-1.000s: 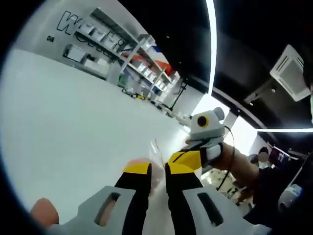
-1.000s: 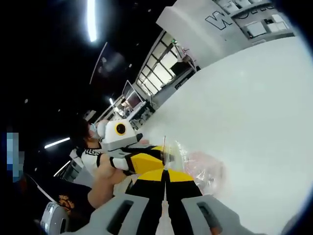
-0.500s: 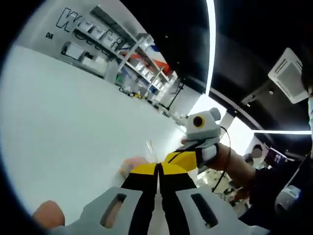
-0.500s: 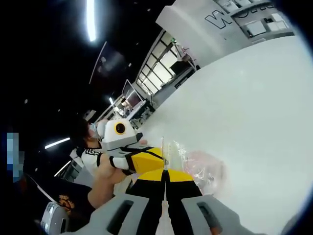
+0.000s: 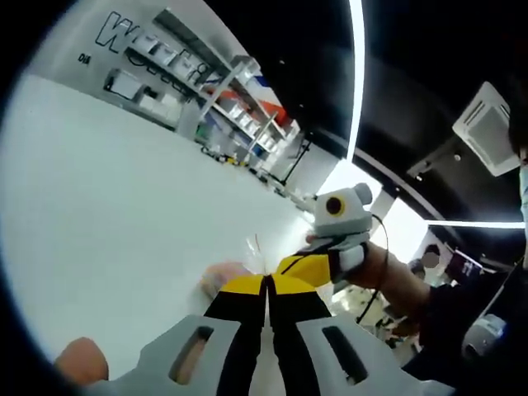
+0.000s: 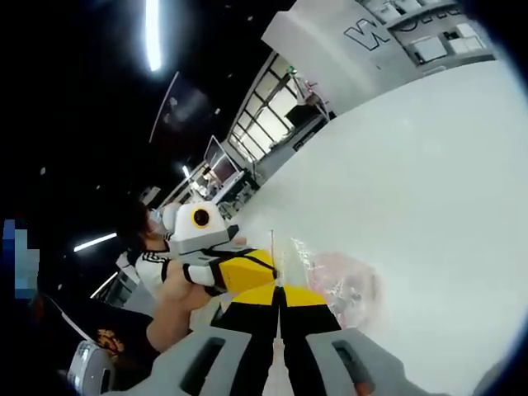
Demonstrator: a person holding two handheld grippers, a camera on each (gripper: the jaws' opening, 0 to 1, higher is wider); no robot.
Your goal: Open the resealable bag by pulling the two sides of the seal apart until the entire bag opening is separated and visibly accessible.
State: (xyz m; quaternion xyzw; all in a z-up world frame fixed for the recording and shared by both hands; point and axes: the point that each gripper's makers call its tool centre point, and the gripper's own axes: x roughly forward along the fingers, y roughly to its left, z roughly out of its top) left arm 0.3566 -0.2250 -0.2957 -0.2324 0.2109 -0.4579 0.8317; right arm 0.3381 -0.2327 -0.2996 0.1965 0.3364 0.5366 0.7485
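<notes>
The left gripper [image 5: 267, 285] is being pressed closed on the clear resealable bag [image 5: 254, 256]; the right gripper [image 6: 279, 295] is likewise clamped on its top edge. The bag is being held above a wide white table [image 6: 429, 190]. Wall lettering [image 5: 124, 37] is being cropped, unreadable.

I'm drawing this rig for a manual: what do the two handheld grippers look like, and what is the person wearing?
Each gripper, the left gripper and the right gripper, has black jaws with yellow tips on a light grey slotted body. A thin black cable trails from the right gripper. The person's top is white with black stripes.
</notes>
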